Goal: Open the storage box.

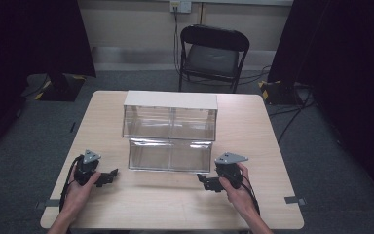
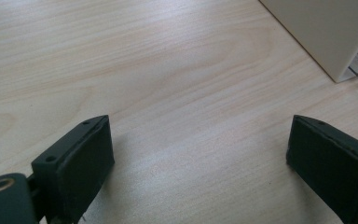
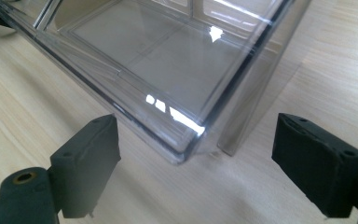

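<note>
A light wood-grain table (image 1: 253, 146) stands on grey carpeted floor (image 1: 331, 165). Behind the table's far edge, a black folding chair (image 1: 213, 56) faces the table, its back toward a pale wall (image 1: 136, 22). A wall outlet (image 1: 180, 6) sits high on that wall, with a dark cable (image 1: 176, 39) dropping from it beside the chair. Black curtains (image 1: 350, 53) hang at both sides of the scene. At the foot of each curtain, a dark stand base marked with yellow-and-black tape (image 1: 265, 90) rests on the floor. Further cables (image 1: 292, 114) trail across the carpet at right. Tape strips (image 1: 292, 200) mark the floor near the table's near corners. Lighting is even and diffuse.
</note>
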